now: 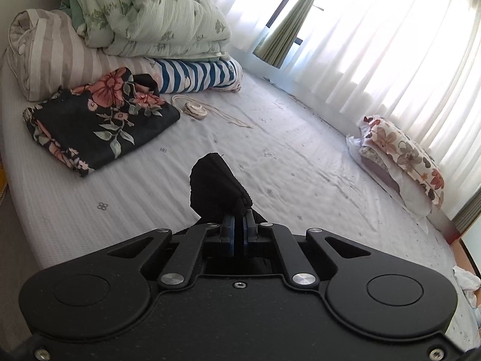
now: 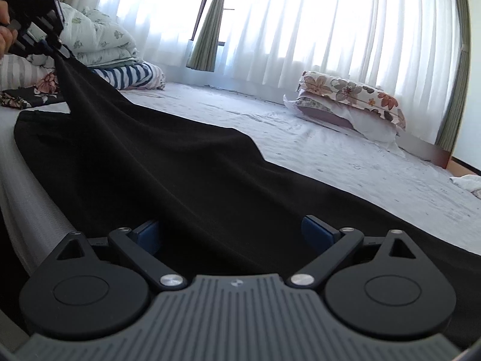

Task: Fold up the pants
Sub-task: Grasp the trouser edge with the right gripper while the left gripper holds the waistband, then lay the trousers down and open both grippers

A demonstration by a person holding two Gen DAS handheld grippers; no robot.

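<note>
- No brand, label or writing legible anywhere.
- One pair of black pants spread across the near side of the bed, one corner lifted off the sheet.
- Left gripper with jaws pinched together on that raised corner of the pants; blue pads nearly touching, black cloth bunched between and ahead of them.
- From the right wrist view, left gripper up near the far left corner of the bed, cloth hanging taut down from it.
- Right gripper low over the pants at the near edge of the bed, jaws spread wide, two blue pads well apart, black cloth lying between and under them, nothing clamped.
- One folded black flowered cloth toward the far left of the bed, just beside a striped pillow.
- One green-leaf quilt piled on top at the far left corner, one blue-and-white striped roll below it.
- One small round cream thing with a cord on the sheet near the striped roll.
- One flowered pillow on a small stack at the right edge of the bed, by the window.
- White curtains and green drapes behind the far edge; bright glare there.
- Nothing between the right gripper and the cloth.
</note>
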